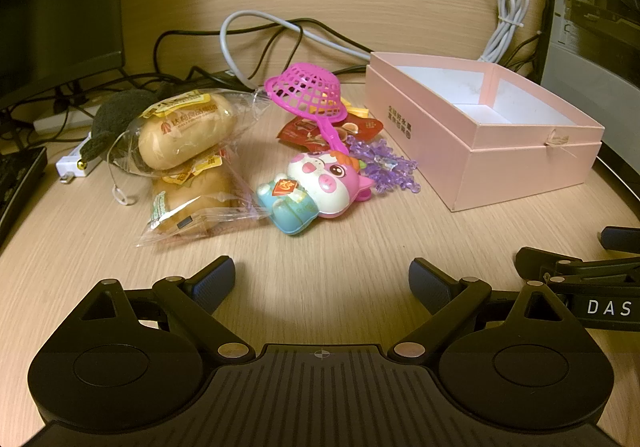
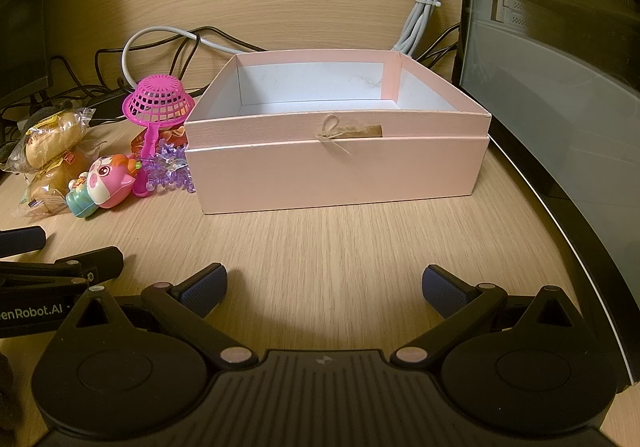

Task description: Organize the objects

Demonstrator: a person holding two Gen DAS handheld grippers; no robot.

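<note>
A heap of small things lies on the wooden desk: two wrapped buns [image 1: 188, 163] stacked on each other, a pink pig toy [image 1: 316, 191], a magenta toy strainer [image 1: 312, 95], purple crystal beads [image 1: 384, 163] and a red snack packet [image 1: 312, 131]. To their right stands an empty pink box [image 1: 500, 151], seen head-on in the right wrist view [image 2: 336, 171]. My left gripper [image 1: 322, 283] is open in front of the heap, apart from it. My right gripper [image 2: 324, 287] is open before the box, holding nothing.
Grey and black cables [image 1: 256, 35] run along the back wall. A black plush thing [image 1: 116, 119] and a white power strip [image 1: 76, 159] lie left of the buns. A computer case [image 2: 560, 67] stands right of the box, at the desk's curved edge [image 2: 560, 239].
</note>
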